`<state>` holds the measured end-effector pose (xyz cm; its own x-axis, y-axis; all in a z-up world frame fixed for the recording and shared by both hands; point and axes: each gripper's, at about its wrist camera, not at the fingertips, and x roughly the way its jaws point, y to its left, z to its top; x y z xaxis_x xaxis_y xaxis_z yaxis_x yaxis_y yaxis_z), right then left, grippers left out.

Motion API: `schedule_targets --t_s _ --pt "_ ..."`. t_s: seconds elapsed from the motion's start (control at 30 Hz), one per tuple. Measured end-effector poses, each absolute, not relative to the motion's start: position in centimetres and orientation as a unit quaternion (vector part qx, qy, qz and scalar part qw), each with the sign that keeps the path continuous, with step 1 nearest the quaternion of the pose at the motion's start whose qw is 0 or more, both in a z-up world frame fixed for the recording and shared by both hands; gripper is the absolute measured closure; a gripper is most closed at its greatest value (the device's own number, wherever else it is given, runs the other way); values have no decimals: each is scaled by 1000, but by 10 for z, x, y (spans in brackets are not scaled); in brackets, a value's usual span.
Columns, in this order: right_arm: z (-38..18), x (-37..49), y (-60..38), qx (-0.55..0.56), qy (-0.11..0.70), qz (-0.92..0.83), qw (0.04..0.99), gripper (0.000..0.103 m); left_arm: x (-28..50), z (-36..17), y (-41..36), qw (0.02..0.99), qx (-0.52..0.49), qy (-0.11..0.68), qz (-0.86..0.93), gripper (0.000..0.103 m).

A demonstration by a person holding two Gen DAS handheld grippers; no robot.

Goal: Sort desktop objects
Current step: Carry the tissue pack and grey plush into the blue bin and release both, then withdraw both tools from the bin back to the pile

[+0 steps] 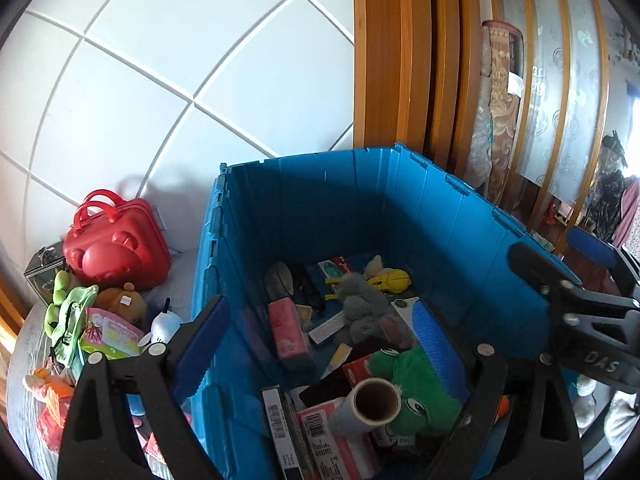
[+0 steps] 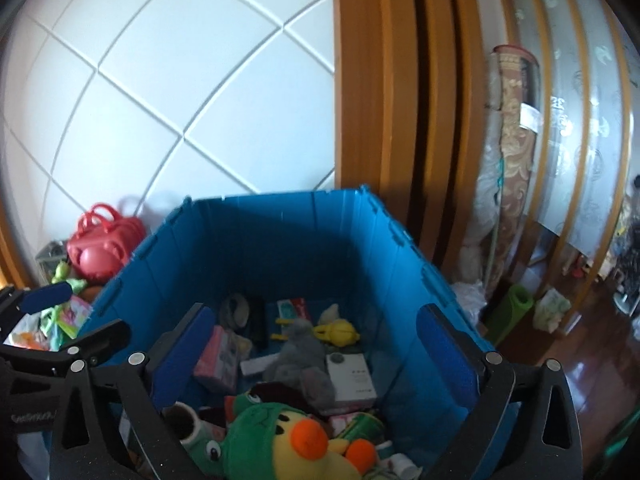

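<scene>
both grippers hung above a blue crate (image 1: 360,216) that stood against a white tiled wall (image 1: 160,80), with a wooden door frame (image 1: 392,60) just to its right; the left gripper (image 1: 324,340) had its jaws spread wide and held nothing, its blue-padded fingers (image 1: 202,344) straddling the near left wall of the crate; the right gripper (image 2: 320,360) was likewise wide apart and empty, its pads (image 2: 448,356) framing the crate's inside; in the left wrist view the right gripper showed at the right edge, beyond the crate's right wall; the crate held a jumble of things: a grey plush toy (image 1: 360,312) near the middle, a yellow toy (image 1: 390,278) by the far wall, a pink packet (image 1: 290,332) to the left, a white box (image 2: 352,376) to the right of the grey plush, a green frog plush (image 1: 416,392) at the near side beside a roll of clear film (image 1: 370,404), and barcoded boxes (image 1: 316,436) at the near edge; the right wrist view showed a yellow duck plush in a green hood (image 2: 288,440) lying closest to the camera; outside the crate, to its left, a red bear-faced case (image 1: 116,244) stood by the wall, with a brown plush (image 1: 122,300), a green cloth toy (image 1: 68,312) and a pink-and-green pack (image 1: 108,334) heaped near it.
</scene>
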<state>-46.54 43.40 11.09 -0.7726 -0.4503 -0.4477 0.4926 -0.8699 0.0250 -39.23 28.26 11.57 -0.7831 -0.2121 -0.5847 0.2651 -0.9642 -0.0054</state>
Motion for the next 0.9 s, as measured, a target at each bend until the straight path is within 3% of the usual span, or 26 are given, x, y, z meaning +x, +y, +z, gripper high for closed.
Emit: schedule_targets --t_s 0.3,0.9 --pt "112 -411 455 172 30 -954 245 0 -348 114 286 140 274 52 -950 10" --pt "98 -362 452 175 12 -943 284 0 -263 110 258 197 231 89 -949 10"
